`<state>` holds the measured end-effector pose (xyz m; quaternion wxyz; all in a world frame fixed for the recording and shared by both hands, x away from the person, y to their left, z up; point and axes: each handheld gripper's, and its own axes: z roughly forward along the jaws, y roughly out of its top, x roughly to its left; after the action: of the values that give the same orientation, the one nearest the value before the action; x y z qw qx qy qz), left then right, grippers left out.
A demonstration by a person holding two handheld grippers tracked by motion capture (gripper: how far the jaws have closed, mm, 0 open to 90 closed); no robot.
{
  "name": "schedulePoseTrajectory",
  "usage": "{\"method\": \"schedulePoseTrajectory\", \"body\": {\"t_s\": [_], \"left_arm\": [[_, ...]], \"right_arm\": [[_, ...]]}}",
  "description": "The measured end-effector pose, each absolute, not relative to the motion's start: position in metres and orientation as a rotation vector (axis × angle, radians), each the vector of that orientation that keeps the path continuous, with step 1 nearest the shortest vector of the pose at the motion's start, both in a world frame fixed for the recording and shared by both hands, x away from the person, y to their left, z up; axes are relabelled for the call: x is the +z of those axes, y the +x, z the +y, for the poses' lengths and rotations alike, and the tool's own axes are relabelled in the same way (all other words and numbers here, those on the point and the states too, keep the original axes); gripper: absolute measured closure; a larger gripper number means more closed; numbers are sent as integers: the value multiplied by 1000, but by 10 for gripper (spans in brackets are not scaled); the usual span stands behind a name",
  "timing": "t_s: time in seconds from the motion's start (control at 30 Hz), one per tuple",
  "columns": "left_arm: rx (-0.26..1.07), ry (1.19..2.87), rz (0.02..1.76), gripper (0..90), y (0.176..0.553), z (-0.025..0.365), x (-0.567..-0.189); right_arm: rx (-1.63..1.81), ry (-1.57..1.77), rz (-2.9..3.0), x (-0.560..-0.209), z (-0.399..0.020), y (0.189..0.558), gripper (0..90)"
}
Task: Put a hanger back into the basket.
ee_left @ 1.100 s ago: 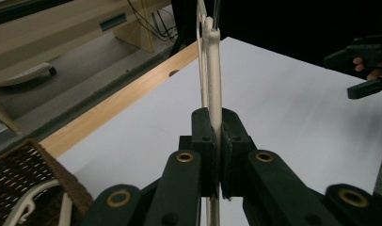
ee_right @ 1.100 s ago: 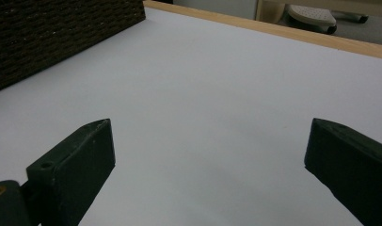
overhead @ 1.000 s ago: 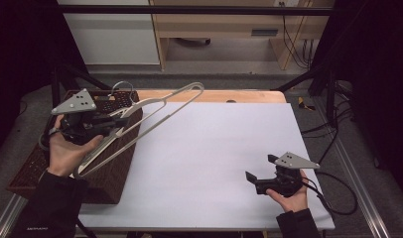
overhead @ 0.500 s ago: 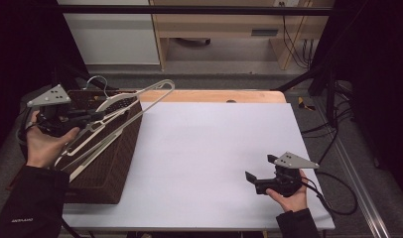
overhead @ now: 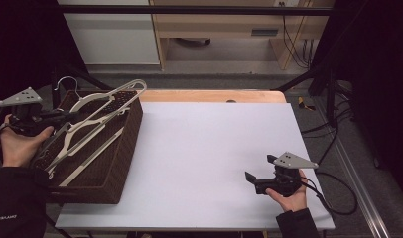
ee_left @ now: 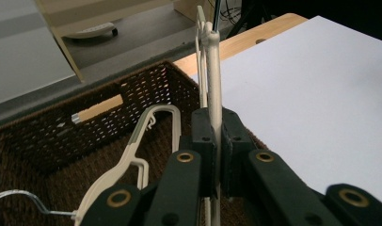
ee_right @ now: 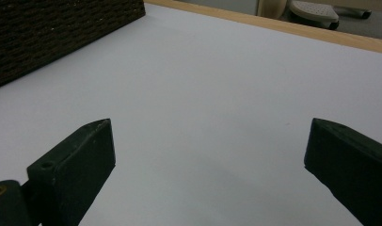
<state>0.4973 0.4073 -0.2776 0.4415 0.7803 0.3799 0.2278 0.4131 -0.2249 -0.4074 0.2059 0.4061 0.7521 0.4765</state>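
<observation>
My left gripper (overhead: 64, 116) is at the far left, over a brown wicker basket (overhead: 121, 166), shut on a cream plastic hanger (overhead: 121, 89). The left gripper view shows the left gripper (ee_left: 216, 123) with the hanger's thin bar (ee_left: 213, 80) pinched upright between both pads. The hanger slants across the basket's top, its far end over the rim nearest the table. A second cream hanger (ee_left: 138, 149) lies inside the basket, with a wire hook (ee_left: 15, 197) beside it. My right gripper (overhead: 259, 169) rests near the table's front right, open, with bare white table between the jaws of my right gripper (ee_right: 208, 141).
The white tabletop (overhead: 204, 148) spreads between the basket and my right hand. A wooden strip (overhead: 209, 95) runs along its far edge. The basket's woven wall (ee_right: 52, 33) shows at the upper left of the right gripper view. Cables (overhead: 338, 193) trail off the table's right side.
My left hand has carried the hanger leftward and a little lower, from above the table's left edge to over the basket. My right gripper has stayed put.
</observation>
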Motion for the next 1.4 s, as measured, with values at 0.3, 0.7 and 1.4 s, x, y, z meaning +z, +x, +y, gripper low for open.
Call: {"method": "schedulePoseTrajectory", "body": {"t_s": [0.3, 0.7, 1.4], "left_arm": [[574, 1947, 972, 862, 497, 428, -289], [551, 1939, 1050, 862, 497, 443, -308], [383, 1953, 1293, 837, 508, 430, -372]], "right_arm": [[1324, 1128, 2101, -408, -225, 414, 26], [1318, 1127, 2109, -409, -224, 414, 27], [1326, 1121, 2126, -408, -222, 414, 24]]}}
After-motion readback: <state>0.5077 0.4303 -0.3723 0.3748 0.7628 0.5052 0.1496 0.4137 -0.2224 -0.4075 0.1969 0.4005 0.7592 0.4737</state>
